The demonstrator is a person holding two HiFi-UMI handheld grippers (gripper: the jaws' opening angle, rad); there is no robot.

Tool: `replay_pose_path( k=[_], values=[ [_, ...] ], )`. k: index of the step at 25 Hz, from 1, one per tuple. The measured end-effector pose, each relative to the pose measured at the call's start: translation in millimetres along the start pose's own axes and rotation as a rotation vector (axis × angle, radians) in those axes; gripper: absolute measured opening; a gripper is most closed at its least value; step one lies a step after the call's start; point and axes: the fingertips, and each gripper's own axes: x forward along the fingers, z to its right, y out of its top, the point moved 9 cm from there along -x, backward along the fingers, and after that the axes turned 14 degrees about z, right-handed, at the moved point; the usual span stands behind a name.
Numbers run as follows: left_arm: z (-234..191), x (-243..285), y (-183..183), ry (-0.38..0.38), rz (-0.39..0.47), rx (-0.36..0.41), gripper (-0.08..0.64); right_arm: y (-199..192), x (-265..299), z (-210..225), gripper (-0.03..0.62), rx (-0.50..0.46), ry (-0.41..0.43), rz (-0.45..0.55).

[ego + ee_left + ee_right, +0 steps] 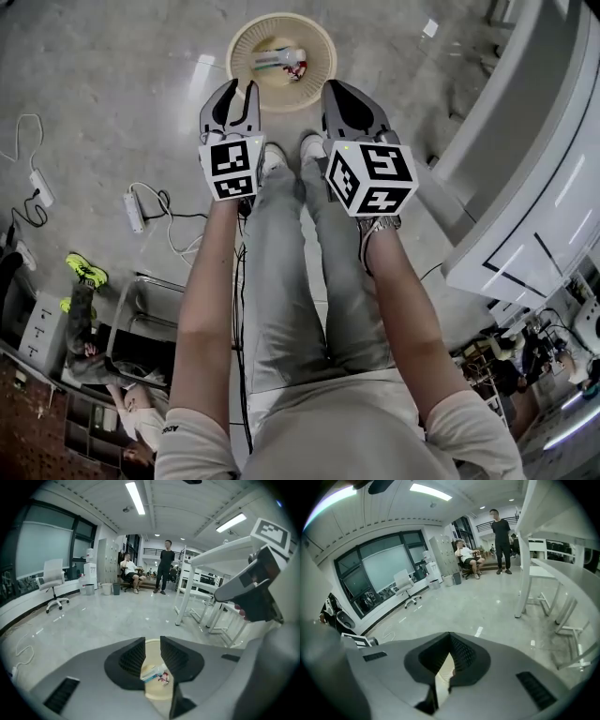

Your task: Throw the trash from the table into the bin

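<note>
Trash (281, 62), two visible pieces, lies inside one round bin (246, 39).

Glossy grey floor (112, 84); ribbed cream plastic bin (321, 42)

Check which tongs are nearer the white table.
Right. The right tongs hang just left of the white table in the head view; the left tongs hang farther left, beyond the right pair.
</note>
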Motion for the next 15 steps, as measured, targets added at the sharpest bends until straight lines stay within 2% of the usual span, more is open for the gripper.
replay_pose_path(
  k=[3, 7, 10, 15],
  values=[
    [7.3, -25.3, 44.3, 0.002, 0.03, 0.009, 0.092, 26.8, -20.5, -13.0, 0.002, 0.013, 0.0, -0.001],
    [22.4, -59.7, 98.5, -0.002, 0.073, -0.003, 0.006, 64.4, -52.2, -29.8, 0.002, 0.008, 0.031, 0.007],
    [37.9, -86.1, 150.3, -0.02, 0.104, -0.017, 0.006, 96.4, -82.7, -46.9, 0.002, -0.015, 0.076, 0.012],
    [74.1, -124.3, 230.5, -0.098, 0.167, -0.026, 0.006, 150.0, -127.0, -67.2, 0.002, -0.021, 0.152, 0.077]
  ],
)
